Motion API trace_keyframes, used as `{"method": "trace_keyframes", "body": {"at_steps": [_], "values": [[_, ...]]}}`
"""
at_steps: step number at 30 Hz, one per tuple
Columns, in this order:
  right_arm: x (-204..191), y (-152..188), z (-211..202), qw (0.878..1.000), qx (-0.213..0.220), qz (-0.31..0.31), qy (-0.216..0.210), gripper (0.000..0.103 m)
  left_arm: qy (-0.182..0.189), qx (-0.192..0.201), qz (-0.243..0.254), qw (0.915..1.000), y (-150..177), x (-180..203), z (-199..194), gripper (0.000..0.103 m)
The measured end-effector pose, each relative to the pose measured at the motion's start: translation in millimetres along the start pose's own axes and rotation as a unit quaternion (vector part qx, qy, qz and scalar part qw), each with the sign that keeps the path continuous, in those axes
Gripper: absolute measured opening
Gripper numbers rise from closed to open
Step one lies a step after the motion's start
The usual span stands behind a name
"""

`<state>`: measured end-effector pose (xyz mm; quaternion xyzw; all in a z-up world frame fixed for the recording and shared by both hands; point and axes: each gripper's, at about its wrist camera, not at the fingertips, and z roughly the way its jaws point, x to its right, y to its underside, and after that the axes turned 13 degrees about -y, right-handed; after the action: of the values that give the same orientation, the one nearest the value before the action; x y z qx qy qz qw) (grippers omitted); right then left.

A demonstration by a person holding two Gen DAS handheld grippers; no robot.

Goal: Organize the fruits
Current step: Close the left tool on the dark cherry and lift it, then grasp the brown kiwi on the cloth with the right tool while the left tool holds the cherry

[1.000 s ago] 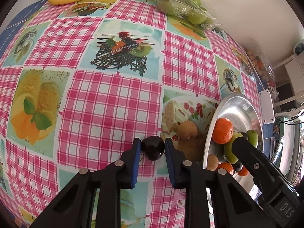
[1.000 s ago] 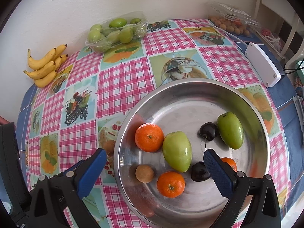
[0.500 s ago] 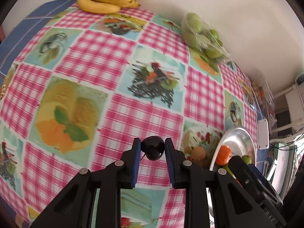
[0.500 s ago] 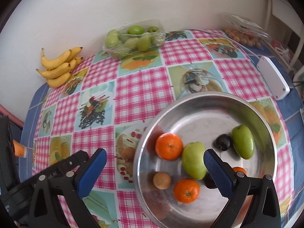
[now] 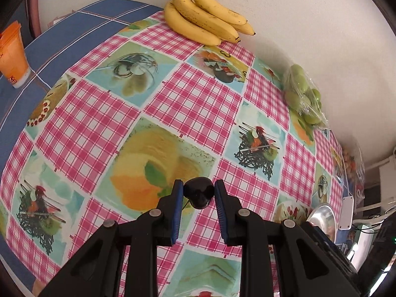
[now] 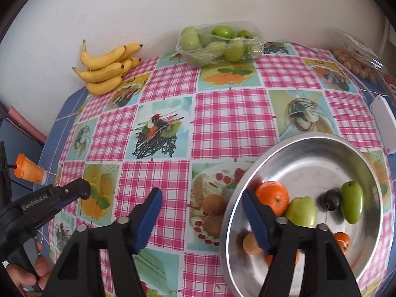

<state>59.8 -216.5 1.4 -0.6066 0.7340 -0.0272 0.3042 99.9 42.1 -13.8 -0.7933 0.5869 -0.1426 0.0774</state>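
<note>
The left gripper point(image 5: 198, 194) is closed on a dark plum point(image 5: 199, 195), which is pinched between the two blue pads point(image 5: 177, 198) and held above the tablecloth point(image 5: 193, 104). Compared with a second ago, the grip is unchanged, but the plum has been carried well away from the bowl point(image 5: 321, 216): it was then just left of the bowl rim, whereas the bowl is now seen only small at the far right of the left view. The bananas point(image 5: 205, 19), far left of the bowl against the wall, are now seen large at the top, and an orange cup point(image 5: 11, 54) has come into view at the left edge.

The right gripper point(image 6: 201, 212) is spread wide and holds nothing. One pad point(image 6: 255, 217) lies over the bowl's point(image 6: 309, 146) left rim; the other point(image 6: 151, 212) is over the tablecloth left of the bowl. A second ago both pads were over the bowl.

Inside the bowl are noted oranges point(image 6: 272, 196), two green fruits point(image 6: 351, 205), a second plum point(image 6: 330, 199) and a small brown fruit point(image 6: 250, 243). Bagged green fruits point(image 6: 220, 42) are seen behind the bowl by the wall.
</note>
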Motion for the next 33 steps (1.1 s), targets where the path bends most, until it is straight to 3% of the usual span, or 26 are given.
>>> {"method": "trace_keyframes", "body": {"at_steps": [8, 21, 28, 33], "values": [[-9.6, 1.4, 36.7, 0.996, -0.063, -0.024, 0.055, 0.04, 0.034, -0.024, -0.022, 0.9989, 0.2, -6.7, 7.8, 0.026], [-18.4, 2.0, 60.1, 0.983, -0.097, -0.069, 0.139, 0.027, 0.066, -0.035, -0.044, 0.9962, -4.3, -13.8, 8.7, 0.026], [-18.4, 1.3, 59.1, 0.985, -0.086, -0.059, 0.138, 0.026, 0.069, -0.038, -0.047, 0.9958, -4.4, -14.2, 9.5, 0.026], [-23.7, 3.2, 50.4, 0.99, -0.067, -0.051, 0.109, 0.026, 0.065, -0.036, -0.052, 0.9959, -5.0, -16.1, 9.0, 0.026]]}}
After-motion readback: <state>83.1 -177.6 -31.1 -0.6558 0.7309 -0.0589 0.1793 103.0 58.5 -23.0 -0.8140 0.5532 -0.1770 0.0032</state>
